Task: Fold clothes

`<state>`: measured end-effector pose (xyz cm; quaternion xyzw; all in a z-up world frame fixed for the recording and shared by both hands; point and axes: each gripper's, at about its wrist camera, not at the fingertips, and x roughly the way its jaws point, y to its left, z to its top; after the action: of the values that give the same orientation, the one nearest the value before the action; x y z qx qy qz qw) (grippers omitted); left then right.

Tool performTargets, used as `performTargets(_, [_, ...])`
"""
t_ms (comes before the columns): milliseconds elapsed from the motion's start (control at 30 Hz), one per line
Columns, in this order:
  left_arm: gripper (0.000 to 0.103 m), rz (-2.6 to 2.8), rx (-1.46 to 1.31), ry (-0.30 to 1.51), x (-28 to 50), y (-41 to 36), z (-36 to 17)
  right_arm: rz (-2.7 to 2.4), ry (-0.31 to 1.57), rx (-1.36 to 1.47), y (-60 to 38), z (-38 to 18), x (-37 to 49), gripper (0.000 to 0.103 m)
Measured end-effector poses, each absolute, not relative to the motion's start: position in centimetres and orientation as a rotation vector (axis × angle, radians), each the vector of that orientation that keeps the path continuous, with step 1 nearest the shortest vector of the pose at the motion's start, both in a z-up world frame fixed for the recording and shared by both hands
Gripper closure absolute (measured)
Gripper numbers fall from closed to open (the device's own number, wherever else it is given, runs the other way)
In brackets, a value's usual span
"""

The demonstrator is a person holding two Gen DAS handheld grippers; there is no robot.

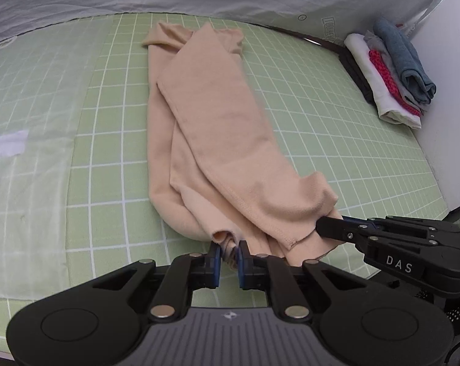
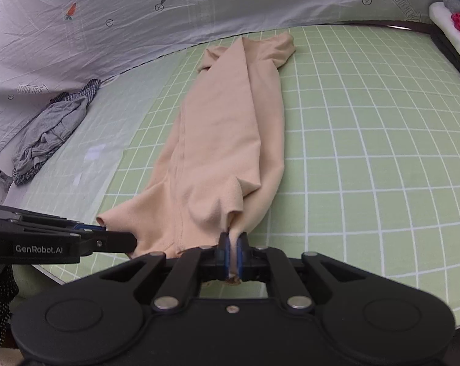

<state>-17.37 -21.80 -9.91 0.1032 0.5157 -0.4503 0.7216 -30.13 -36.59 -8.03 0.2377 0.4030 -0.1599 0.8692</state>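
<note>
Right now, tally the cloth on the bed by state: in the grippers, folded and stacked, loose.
Held in grippers: 1, the beige garment, pinched by left gripper and right gripper.
Folded stack: 1 pile; item count unclear.
Loose unfolded: 1, the grey checked garment.
Total: 3 groups.

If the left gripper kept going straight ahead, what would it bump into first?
Probably more of the peach garment: the left gripper is already shut on its near end, and the cloth stretches straight ahead.
</note>
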Motion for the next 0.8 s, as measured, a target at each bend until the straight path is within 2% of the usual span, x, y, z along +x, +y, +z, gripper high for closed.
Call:
performTargets(367, [0.093, -0.993, 0.156, 0.915, -11.3, -24.2, -4.1, -0.353, 0.634, 0.524, -42.0, -2.8, -26.4, 0.098])
performTargets(567, [0.098, -0.972, 0.134, 0.807, -6.7, -27.9, -2.0, -0.342, 0.565, 0.447, -45.0, -1.5, -21.9, 0.098])
performTargets(633, [0.103, -0.965, 0.128, 0.774, -4.7, -29.5, -1.5, -0.344, 0.545, 0.412, -46.4, -1.1, -20.1, 0.098])
performTargets(800, [0.103, -0.957, 0.120, 0.736, 1.5, -34.7, -1.6, -0.360, 0.524, 0.375, -51.4, -1.5, -14.0, 0.098])
